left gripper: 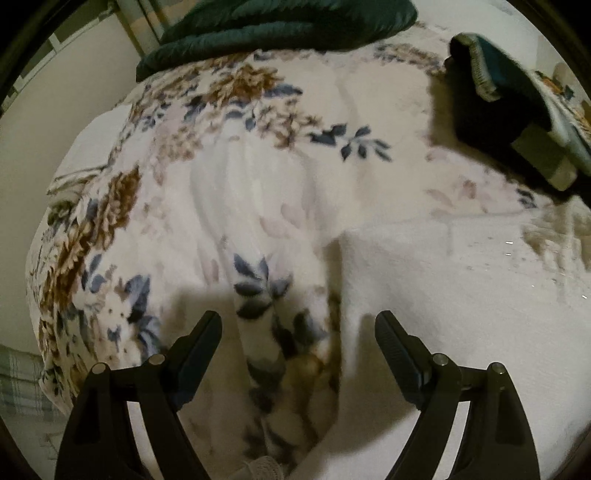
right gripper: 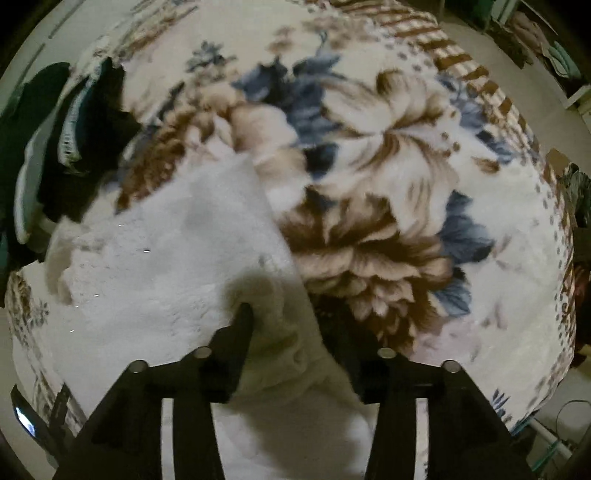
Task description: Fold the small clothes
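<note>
A white fluffy garment (left gripper: 443, 295) lies spread on a floral blanket (left gripper: 221, 166). In the left wrist view my left gripper (left gripper: 298, 325) is open, its fingers astride a raised blanket fold beside the garment's left edge, holding nothing. In the right wrist view the same garment (right gripper: 166, 258) lies at the left. My right gripper (right gripper: 288, 325) is open over the garment's right edge. Its left finger (right gripper: 240, 325) rests on the white cloth. Its right finger is partly hidden behind the cloth edge.
A dark green quilt (left gripper: 277, 26) lies at the far end of the bed. A pile of dark and teal clothes (left gripper: 517, 110) sits at the right, also visible at the left in the right wrist view (right gripper: 74, 140). The bed edge drops to the floor (right gripper: 546, 110).
</note>
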The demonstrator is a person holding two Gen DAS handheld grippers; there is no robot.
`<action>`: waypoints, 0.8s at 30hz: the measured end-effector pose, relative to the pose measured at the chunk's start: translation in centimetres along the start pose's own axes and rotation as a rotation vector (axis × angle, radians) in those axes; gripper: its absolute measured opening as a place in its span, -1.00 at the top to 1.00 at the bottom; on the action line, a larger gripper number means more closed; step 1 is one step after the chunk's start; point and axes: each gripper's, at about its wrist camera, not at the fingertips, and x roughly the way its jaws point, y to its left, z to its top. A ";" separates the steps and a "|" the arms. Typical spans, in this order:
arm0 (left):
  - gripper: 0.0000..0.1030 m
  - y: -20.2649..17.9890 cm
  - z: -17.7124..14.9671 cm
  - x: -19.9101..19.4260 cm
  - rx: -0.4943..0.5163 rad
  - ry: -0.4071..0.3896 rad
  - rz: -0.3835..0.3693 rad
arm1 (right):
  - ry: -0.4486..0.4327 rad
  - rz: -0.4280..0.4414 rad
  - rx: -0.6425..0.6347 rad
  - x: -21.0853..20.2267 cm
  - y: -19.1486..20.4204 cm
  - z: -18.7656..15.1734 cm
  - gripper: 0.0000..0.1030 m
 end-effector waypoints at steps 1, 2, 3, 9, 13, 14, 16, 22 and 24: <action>-0.64 -0.1 -0.3 -0.7 0.002 -0.011 -0.003 | -0.004 -0.005 -0.014 -0.7 0.1 -0.3 -0.26; -0.64 -0.2 -0.7 -1.5 0.004 -0.021 -0.007 | 0.001 0.001 -0.039 -1.6 0.1 -0.7 -0.34; -0.64 -0.4 -1.4 -2.6 0.004 -0.033 -0.015 | 0.005 0.005 -0.058 -2.0 0.0 -0.9 -0.36; -0.64 -3.6 -7.4 -8.9 0.040 -0.048 -0.048 | 0.045 0.041 -0.162 -4.9 -2.7 -2.7 -0.37; -0.64 -8.3 -14.9 -13.5 0.083 0.011 -0.052 | 0.126 0.075 -0.231 -5.1 -5.7 -3.0 -0.37; -0.64 -9.3 -16.3 -14.1 0.091 0.029 -0.054 | 0.150 0.084 -0.262 -5.1 -6.7 -2.8 -0.37; -0.64 -13.4 -21.2 -15.9 0.125 0.107 -0.078 | 0.185 0.087 -0.311 -4.9 -8.5 -2.2 -0.37; -0.64 -24.6 -32.7 -17.4 0.214 0.299 -0.170 | 0.240 0.149 -0.379 -4.2 -12.8 1.0 -0.37; -0.64 -28.4 -35.7 -16.8 0.266 0.333 -0.180 | 0.256 0.167 -0.386 -3.3 -13.6 2.3 -0.37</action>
